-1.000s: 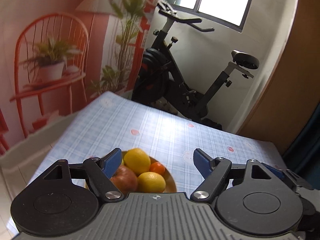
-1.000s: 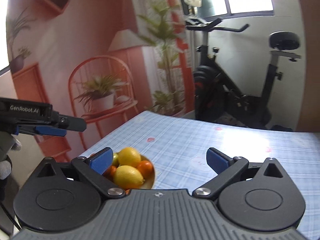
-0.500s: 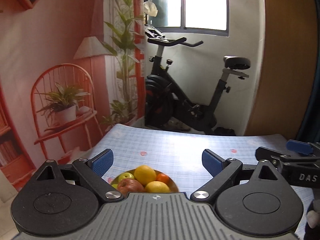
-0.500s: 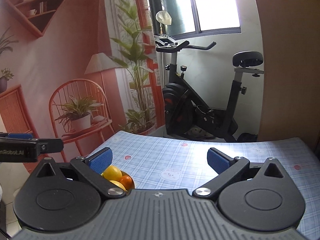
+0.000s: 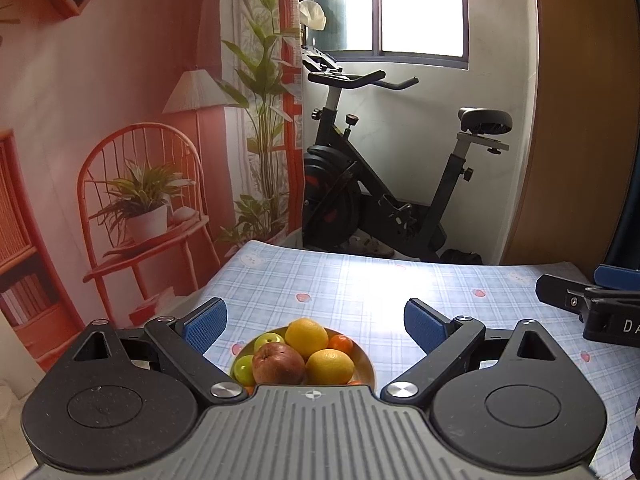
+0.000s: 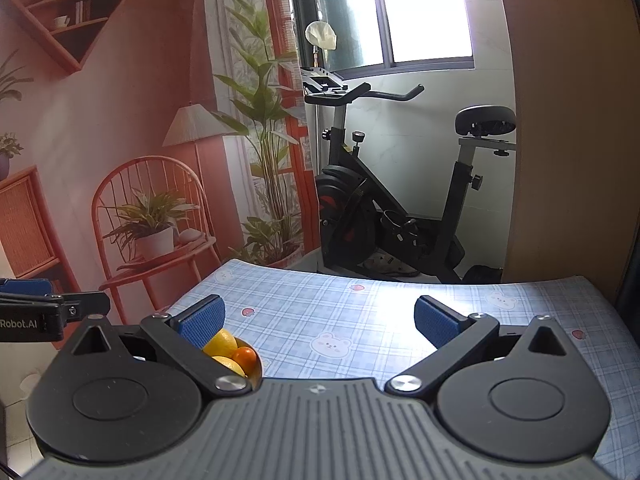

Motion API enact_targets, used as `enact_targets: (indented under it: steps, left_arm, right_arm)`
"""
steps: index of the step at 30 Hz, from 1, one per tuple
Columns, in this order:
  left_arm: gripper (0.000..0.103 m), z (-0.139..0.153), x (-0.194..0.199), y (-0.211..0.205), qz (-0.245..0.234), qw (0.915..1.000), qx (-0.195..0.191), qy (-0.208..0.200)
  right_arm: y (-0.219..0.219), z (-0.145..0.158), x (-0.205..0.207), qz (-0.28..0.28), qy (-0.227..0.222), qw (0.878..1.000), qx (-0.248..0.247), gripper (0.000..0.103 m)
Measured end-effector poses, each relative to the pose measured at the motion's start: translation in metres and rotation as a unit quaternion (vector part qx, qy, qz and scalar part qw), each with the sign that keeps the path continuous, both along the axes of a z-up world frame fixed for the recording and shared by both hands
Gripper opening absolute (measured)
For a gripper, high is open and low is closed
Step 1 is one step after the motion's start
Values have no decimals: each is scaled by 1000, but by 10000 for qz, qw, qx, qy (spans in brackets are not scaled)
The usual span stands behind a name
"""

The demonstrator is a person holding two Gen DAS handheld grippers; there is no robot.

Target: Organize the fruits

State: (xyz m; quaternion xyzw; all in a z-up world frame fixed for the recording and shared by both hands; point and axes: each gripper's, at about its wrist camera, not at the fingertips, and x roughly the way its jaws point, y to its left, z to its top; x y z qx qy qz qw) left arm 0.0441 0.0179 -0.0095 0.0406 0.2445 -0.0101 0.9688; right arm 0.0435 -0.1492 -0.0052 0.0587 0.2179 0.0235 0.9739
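Observation:
A golden bowl (image 5: 367, 362) sits on the checked tablecloth (image 5: 360, 284), holding a red apple (image 5: 278, 364), two green apples (image 5: 244, 370), two yellow citrus fruits (image 5: 306, 332) and a small mandarin (image 5: 340, 343). My left gripper (image 5: 314, 320) hovers just above and behind the bowl, open, with nothing between its blue pads. In the right wrist view, the right gripper (image 6: 319, 320) is open and empty over the cloth. The bowl (image 6: 258, 368) peeks out behind its left finger, to its lower left.
A black exercise bike (image 5: 380, 200) stands beyond the table's far edge under a window. A printed backdrop (image 5: 140, 200) of a chair and plants lines the left side. A wooden panel (image 5: 580, 140) rises at the right. The cloth spreads right of the bowl.
Both grippers have lifted and drawn back from the bowl, so the fruit now looks smaller and lower. The left jaws have spread wider and its view has levelled out.

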Motion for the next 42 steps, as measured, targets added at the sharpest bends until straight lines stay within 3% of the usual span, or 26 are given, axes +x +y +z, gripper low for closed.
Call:
enact_targets:
  steps: [42]
  left_arm:
    - [97,4,-6,0,32,9999,83,-126]
  right_arm:
    - [-4,2,0,11,3,10000,76,102]
